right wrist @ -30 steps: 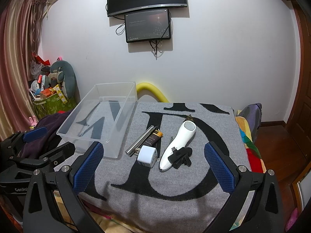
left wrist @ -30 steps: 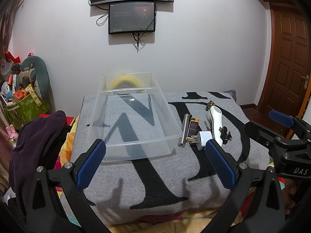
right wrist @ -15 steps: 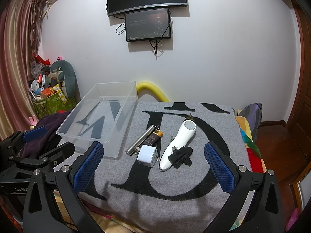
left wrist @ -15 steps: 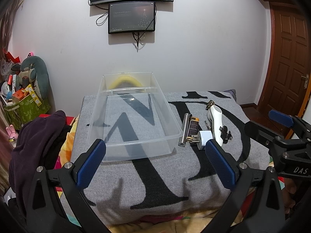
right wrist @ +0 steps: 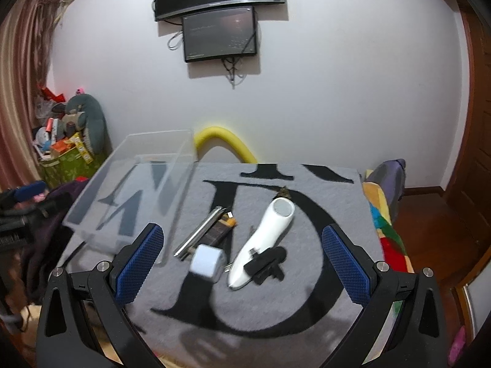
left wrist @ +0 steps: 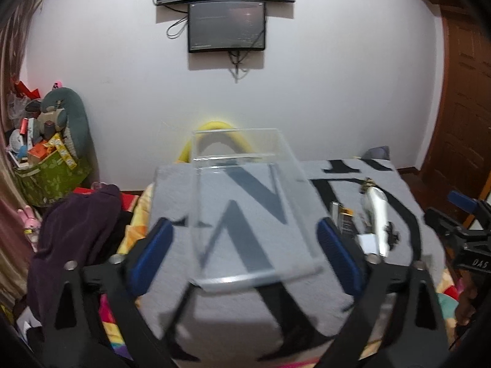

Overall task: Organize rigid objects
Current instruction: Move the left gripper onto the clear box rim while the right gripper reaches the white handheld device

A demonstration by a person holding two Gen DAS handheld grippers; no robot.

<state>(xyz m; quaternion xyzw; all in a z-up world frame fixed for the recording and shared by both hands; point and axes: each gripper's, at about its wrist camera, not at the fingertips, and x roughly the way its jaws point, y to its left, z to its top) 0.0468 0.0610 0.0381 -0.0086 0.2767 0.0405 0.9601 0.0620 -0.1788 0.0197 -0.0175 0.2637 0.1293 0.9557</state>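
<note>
Grey blanket (right wrist: 276, 306) with large black letters covers the bed in both views, and every task item lies on it. In the left wrist view, a dark purple garment (left wrist: 73, 230) is heaped at the left edge of the frame, beside the bed. Just right of it, the left tongs (left wrist: 245, 260) stand spread wide, their blue pads at either side of the clear plastic bin (left wrist: 245, 214) in the centre of the frame; the picture is blurred, so contact with the bin cannot be judged. Only this view shows the bin's near wall head-on and the right tongs' black body at the far right edge.

The right wrist view places the bin at centre left, its right wall running beside the small objects. The right tongs (right wrist: 242, 263) are likewise spread wide and grip nothing. Between their pads, from left to right, lie a silver flashlight (right wrist: 199, 233), a brown lighter (right wrist: 219, 230) touching it, a blurred white charger cube (right wrist: 205, 263) just below them, a white trimmer (right wrist: 267, 239) lying diagonally, and a black clip (right wrist: 267, 265) resting against the trimmer's lower end. Bare blanket stays open below the cluster and to its right, up to the bed's right edge, where a multicoloured sheet (right wrist: 383, 214) shows. A yellow foam tube (right wrist: 227, 141) arches behind the bin.
</note>
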